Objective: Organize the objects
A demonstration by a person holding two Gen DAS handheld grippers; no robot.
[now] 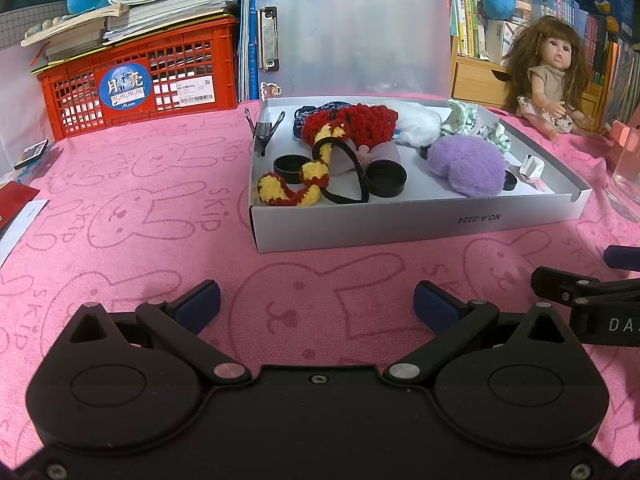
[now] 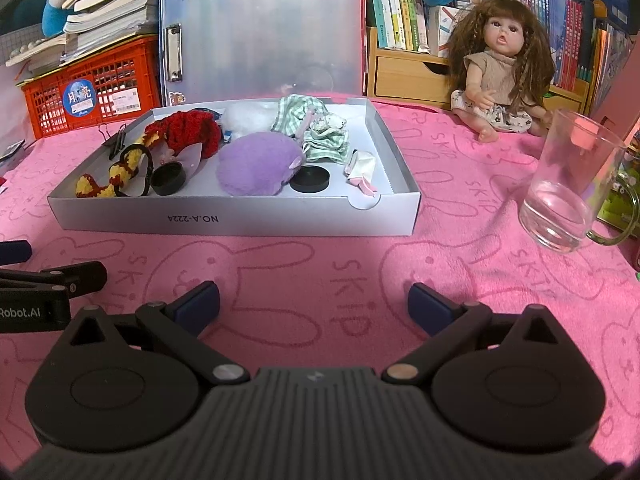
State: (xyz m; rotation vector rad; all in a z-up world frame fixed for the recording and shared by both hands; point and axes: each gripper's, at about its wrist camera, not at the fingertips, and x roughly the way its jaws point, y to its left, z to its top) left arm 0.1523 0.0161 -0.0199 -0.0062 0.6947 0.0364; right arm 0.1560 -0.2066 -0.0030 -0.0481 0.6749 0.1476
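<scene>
A shallow white cardboard box (image 1: 400, 224) (image 2: 240, 220) lies on the pink bunny-print cloth. Inside it are a purple fluffy piece (image 1: 466, 166) (image 2: 256, 166), a red and yellow crochet piece (image 1: 320, 160) (image 2: 168, 136), black round lids (image 1: 386, 178) (image 2: 310, 179), a black hairband (image 1: 344, 176), green checked fabric (image 2: 320, 128) and a binder clip (image 1: 266, 130) (image 2: 116, 136). My left gripper (image 1: 316, 306) hovers open above the cloth in front of the box, holding nothing. My right gripper (image 2: 314, 304) is open and holds nothing too, beside the left one.
A doll (image 1: 550, 76) (image 2: 500, 76) sits at the back right. A clear glass mug (image 2: 568, 184) (image 1: 626, 176) stands right of the box. A red crate (image 1: 136, 80) with stacked books is at the back left, a translucent clipboard (image 1: 356, 36) behind the box, and bookshelves behind.
</scene>
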